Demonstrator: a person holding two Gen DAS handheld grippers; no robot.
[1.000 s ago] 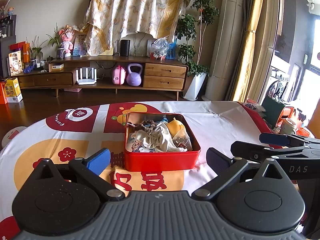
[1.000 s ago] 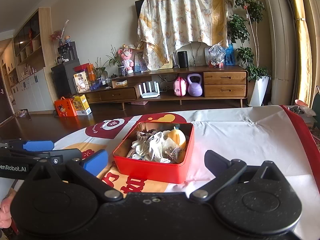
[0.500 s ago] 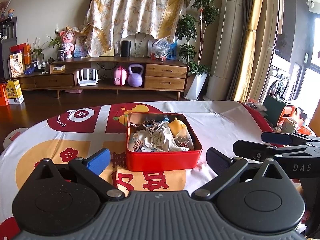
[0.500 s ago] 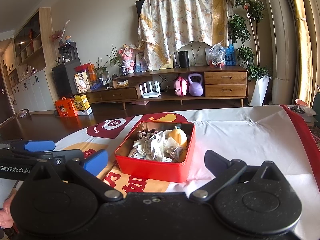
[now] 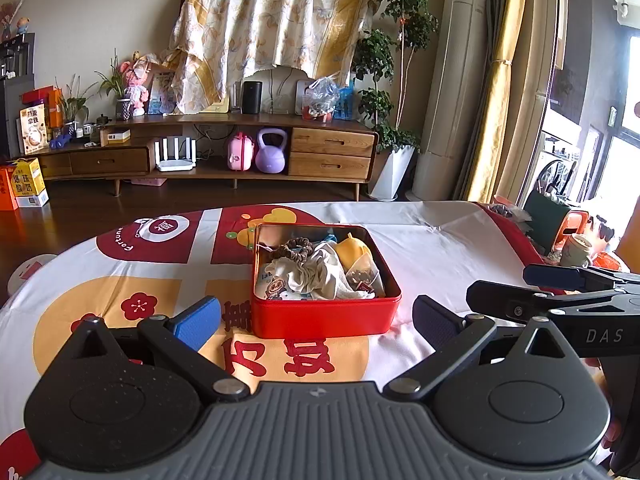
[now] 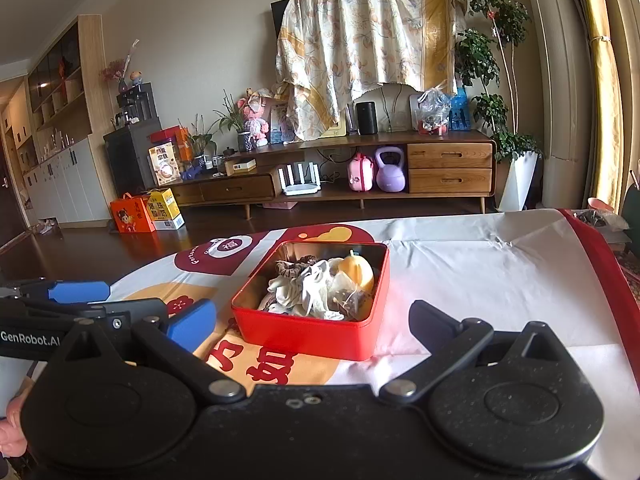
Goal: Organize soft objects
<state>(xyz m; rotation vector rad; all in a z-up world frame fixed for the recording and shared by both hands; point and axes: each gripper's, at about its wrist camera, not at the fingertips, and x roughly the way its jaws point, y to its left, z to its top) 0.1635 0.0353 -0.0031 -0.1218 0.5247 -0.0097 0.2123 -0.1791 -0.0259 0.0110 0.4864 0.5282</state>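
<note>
Sitting on the bench [image 5: 440,240], just ahead of both pairs of fingers, a red tin [image 5: 324,316] holds a white cloth [image 5: 316,276], a brown hair tie [image 5: 296,246], a yellow soft toy [image 5: 352,250] and a small clear packet [image 5: 362,274]. The left gripper [image 5: 316,320] is level and low, fingers spread wide and empty. The right gripper [image 6: 312,322] is posed the same beside it, fingers spread, nothing between them.

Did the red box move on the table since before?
No. The red box sits on the same printed red characters of the tablecloth.
</note>
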